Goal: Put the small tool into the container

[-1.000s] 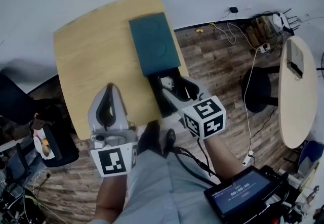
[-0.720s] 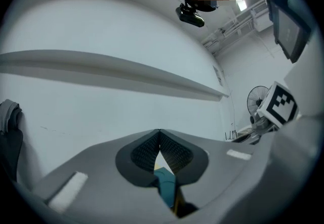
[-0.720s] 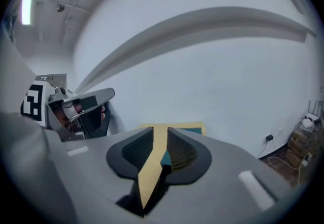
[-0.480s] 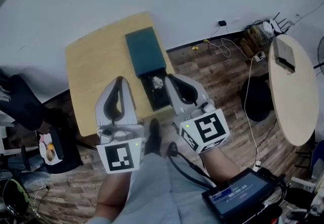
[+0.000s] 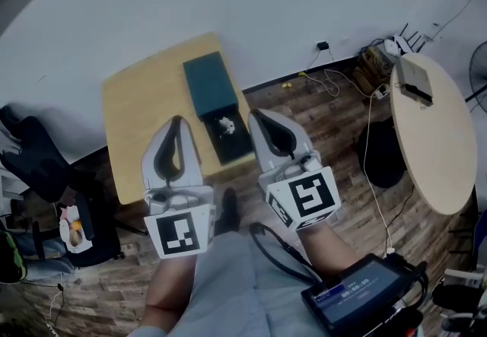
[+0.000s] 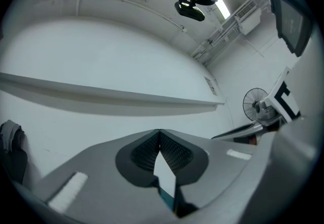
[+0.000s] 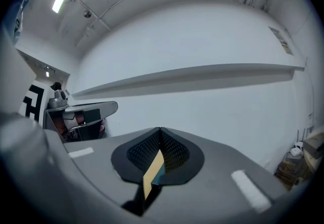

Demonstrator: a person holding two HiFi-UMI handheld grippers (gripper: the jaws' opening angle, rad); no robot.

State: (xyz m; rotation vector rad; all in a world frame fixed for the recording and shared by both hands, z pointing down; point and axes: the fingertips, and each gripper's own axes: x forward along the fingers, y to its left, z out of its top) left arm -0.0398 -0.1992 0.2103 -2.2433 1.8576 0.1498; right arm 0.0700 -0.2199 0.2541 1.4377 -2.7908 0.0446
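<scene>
Two grippers, left gripper (image 5: 176,121) and right gripper (image 5: 256,113), both clamped shut on nothing; small tool (image 5: 225,126) sits in the container (image 5: 207,84) at the table's (image 5: 141,103) right edge, so I'd just stay clear

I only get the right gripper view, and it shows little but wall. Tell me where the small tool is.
Observer: The head view shows the small white tool lying inside the black container.
Operator: Say what that container sits on.
Observer: It sits on a wooden table, near the table's right edge.
Operator: Name anything next to it.
Observer: A dark teal box lies flat at the container's far end.
Operator: Report the left gripper's jaws.
Observer: In the left gripper view, the left gripper is shut with nothing between its jaws.
</scene>
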